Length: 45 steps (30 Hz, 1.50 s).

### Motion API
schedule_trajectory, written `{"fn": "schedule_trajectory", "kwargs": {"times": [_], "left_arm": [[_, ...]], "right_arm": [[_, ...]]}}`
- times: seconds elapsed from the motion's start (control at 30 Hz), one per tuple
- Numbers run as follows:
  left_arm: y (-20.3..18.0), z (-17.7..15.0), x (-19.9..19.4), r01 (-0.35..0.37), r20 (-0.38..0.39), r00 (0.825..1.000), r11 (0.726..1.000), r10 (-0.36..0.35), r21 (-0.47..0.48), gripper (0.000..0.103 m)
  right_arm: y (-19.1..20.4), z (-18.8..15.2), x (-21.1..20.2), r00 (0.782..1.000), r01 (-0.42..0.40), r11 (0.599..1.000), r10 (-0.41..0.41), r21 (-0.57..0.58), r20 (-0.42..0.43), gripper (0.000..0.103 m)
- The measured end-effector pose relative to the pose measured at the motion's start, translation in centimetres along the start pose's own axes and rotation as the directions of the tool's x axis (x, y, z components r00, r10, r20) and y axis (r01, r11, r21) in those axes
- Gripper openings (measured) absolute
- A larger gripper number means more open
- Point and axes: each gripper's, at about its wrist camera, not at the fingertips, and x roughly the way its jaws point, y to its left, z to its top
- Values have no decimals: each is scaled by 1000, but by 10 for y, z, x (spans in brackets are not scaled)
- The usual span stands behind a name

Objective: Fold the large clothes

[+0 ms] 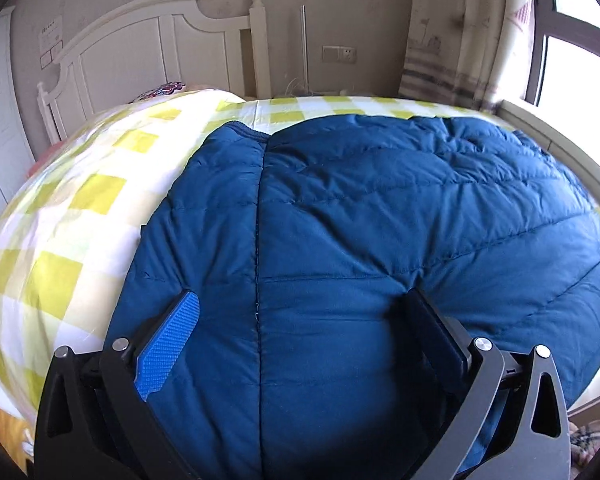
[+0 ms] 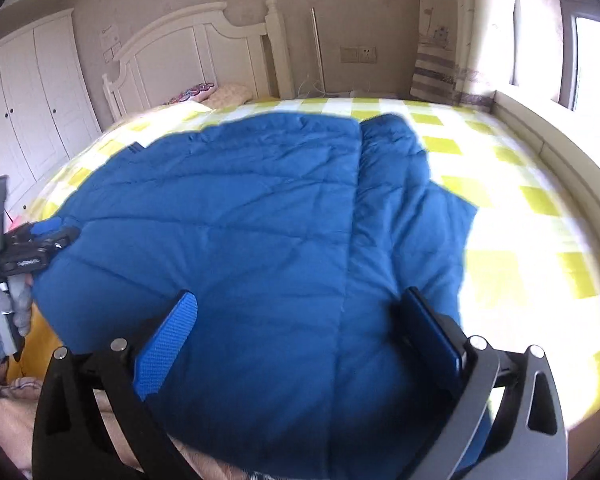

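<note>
- Jacket: a blue quilted puffer lies spread on the bed, covering most of the near half of the checked sheet.
- From the left wrist view a stitched seam runs up the middle of the jacket to a ribbed edge at its far end, close to the headboard side.
- From the right wrist view the jacket shows a raised fold line right of centre, with a narrower rumpled panel lying beside it on the sheet.
- Left gripper: fingers wide apart, hovering low over the jacket's near part; the blue pad of one finger faces inward. Nothing lies pinched between them, though whether the tips touch the fabric is unclear.
- The same gripper appears at the left edge of the right wrist view, at the jacket's left border, held by a grey-gloved hand.
- Right gripper: fingers likewise spread wide, above the jacket's near edge, straddling the fold line; no cloth caught between them.
- Bed sheet is white with yellow-green squares.
- Pillow rests at the head of the bed.
- Wardrobe with white doors stands to the left.
- Window and curtain are on the right.
</note>
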Motion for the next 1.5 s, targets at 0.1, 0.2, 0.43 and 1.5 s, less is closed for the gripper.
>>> {"fn": "schedule_trajectory", "kwargs": {"times": [0.1, 0.2, 0.43, 1.5], "left_arm": [[7, -3, -3, 21, 13, 1000, 1000, -21, -2, 99], [6, -6, -5, 13, 27, 1000, 1000, -14, 1, 99], [5, -8, -6, 10, 32, 999, 1000, -10, 3, 99], [-130, 15, -28, 146, -12, 989, 943, -149, 300, 99]], "right_arm": [[-38, -8, -41, 994, -51, 985, 34, 167, 103, 100], [-86, -37, -70, 976, -154, 919, 83, 364, 203, 92], [-123, -105, -71, 928, -358, 747, 219, 560, 300, 76], [-41, -30, -29, 940, -286, 825, 143, 487, 309, 32]]}}
